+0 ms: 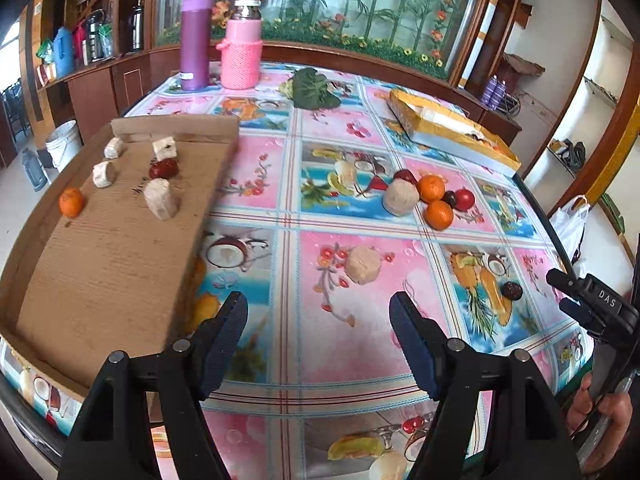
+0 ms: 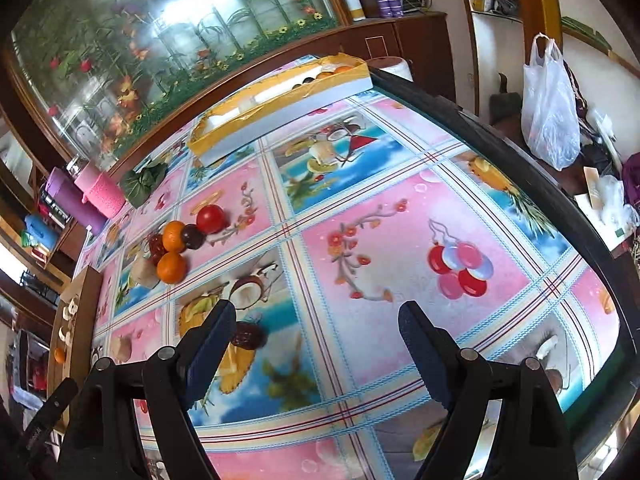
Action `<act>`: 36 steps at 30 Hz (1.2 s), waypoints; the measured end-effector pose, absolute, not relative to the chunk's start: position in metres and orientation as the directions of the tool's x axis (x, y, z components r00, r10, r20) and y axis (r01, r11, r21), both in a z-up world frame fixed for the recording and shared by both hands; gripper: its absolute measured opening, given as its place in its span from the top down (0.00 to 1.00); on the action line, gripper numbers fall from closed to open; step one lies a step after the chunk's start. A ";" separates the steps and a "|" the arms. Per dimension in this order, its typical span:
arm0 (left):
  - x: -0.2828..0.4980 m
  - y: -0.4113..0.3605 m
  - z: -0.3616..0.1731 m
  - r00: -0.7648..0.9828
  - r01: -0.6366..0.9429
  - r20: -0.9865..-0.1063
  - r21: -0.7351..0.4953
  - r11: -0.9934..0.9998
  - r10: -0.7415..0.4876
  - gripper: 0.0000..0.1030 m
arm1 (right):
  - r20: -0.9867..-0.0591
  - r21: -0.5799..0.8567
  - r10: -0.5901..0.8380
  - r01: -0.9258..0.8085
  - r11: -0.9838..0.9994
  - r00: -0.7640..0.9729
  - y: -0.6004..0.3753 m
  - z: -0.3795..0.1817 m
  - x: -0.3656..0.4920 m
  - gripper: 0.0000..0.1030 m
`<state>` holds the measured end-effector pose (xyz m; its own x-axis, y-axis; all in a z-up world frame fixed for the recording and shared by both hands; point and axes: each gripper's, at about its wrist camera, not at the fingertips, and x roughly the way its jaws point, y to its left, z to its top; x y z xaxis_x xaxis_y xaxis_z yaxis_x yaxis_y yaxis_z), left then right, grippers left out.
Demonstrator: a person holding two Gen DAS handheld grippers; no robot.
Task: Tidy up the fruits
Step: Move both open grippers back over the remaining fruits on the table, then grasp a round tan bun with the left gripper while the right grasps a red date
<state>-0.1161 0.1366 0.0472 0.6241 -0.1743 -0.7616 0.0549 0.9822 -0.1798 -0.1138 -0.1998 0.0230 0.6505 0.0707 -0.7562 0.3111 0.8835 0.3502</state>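
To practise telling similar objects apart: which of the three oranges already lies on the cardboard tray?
The lone orange at the cardboard tray's left edge. The other two oranges sit together in the fruit cluster on the tablecloth.

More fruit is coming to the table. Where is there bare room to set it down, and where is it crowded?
Free: the near half of the cardboard tray, below the orange; the cloth between the right gripper and the yellow box. Crowded: the fruit cluster, and the tray's far end around the pale chunks.
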 end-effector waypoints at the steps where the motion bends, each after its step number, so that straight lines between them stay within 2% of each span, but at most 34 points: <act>1: -0.115 0.134 0.045 0.618 0.060 -0.766 -0.179 0.982 -0.177 0.29 | -0.759 0.353 0.075 0.312 0.882 0.647 -0.202 0.022 -0.113 0.16; 4: -0.112 0.128 0.040 0.607 0.074 -0.775 -0.164 0.984 -0.174 0.29 | -0.768 0.357 0.103 0.290 0.888 0.632 -0.197 0.016 -0.108 0.16; 10: -0.102 0.121 0.028 0.584 0.089 -0.795 -0.135 0.987 -0.162 0.29 | -0.776 0.291 0.151 0.134 0.947 0.613 -0.160 0.009 -0.100 0.16; 15: -0.085 0.112 0.021 0.558 0.117 -0.818 -0.086 0.989 -0.137 0.30 | -0.787 0.243 0.153 0.072 0.967 0.598 -0.147 0.006 -0.094 0.27; 17: -0.077 0.104 0.018 0.545 0.146 -0.827 -0.068 0.987 -0.137 0.30 | -0.794 0.218 0.146 0.052 0.974 0.591 -0.145 0.005 -0.091 0.36; 24: -0.057 0.084 0.006 0.543 0.219 -0.827 -0.025 0.975 -0.144 0.31 | -0.813 0.160 0.139 -0.012 0.987 0.565 -0.140 0.004 -0.082 0.37; 26: -0.057 0.083 0.006 0.550 0.219 -0.824 -0.016 0.976 -0.137 0.33 | -0.817 0.144 0.133 -0.026 0.989 0.561 -0.138 0.004 -0.081 0.38; 27: -0.057 0.085 0.007 0.552 0.218 -0.821 -0.026 0.976 -0.145 0.42 | -0.818 0.138 0.131 -0.030 0.990 0.560 -0.137 0.004 -0.081 0.39; 28: -0.056 0.087 0.008 0.556 0.212 -0.817 -0.036 0.977 -0.151 0.50 | -0.819 0.131 0.129 -0.037 0.991 0.560 -0.136 0.004 -0.080 0.44; 32: -0.055 0.094 0.009 0.563 0.184 -0.812 -0.054 0.981 -0.150 0.59 | -0.819 0.115 0.133 -0.066 0.991 0.559 -0.128 0.004 -0.079 0.62; 35: -0.055 0.094 0.009 0.565 0.183 -0.811 -0.054 0.982 -0.150 0.67 | -0.819 0.062 0.097 -0.081 0.995 0.566 -0.120 0.004 -0.080 0.72; 36: -0.055 0.094 0.009 0.566 0.182 -0.810 -0.057 0.982 -0.152 0.73 | -0.817 0.065 0.103 -0.087 0.994 0.567 -0.119 0.004 -0.081 0.72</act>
<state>-0.0549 0.0943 0.0092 0.5659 -0.1518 -0.8104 0.1821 0.9816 -0.0567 -0.0809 -0.1189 0.0036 0.5672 0.1032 -0.8171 -0.0874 0.9941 0.0649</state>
